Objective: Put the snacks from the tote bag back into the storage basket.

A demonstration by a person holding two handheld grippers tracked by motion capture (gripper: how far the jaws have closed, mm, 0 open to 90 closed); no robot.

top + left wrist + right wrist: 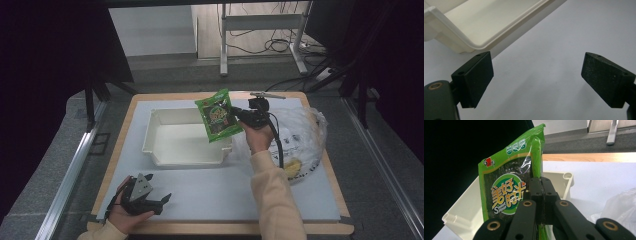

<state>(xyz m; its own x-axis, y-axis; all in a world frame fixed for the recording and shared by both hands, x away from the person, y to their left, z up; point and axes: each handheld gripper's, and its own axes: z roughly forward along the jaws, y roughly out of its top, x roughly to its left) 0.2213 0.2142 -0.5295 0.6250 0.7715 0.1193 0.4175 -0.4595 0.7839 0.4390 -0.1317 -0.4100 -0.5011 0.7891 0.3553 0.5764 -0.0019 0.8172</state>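
Observation:
A green snack packet (pixel 218 115) hangs in the air over the right end of a white plastic bin (pixel 150 136). My right gripper (pixel 237 116) is shut on the packet's right edge. In the right gripper view the two black jaws meet on the packet (pixel 506 185), and the bin (pixel 461 212) lies behind and below it. My left gripper (pixel 164 200) rests low at the table's near left, held in a hand, its jaws pointing right. In the left gripper view its jaws stand wide apart over bare white mat, with the bin's corner (pixel 474 45) at the upper left.
A clear plastic bag (pixel 300 137) with items inside lies on the mat to the right of the bin. The white mat (pixel 215 192) covers a wooden table (pixel 225 229). A desk frame (pixel 260 30) and cables stand on the floor beyond the table.

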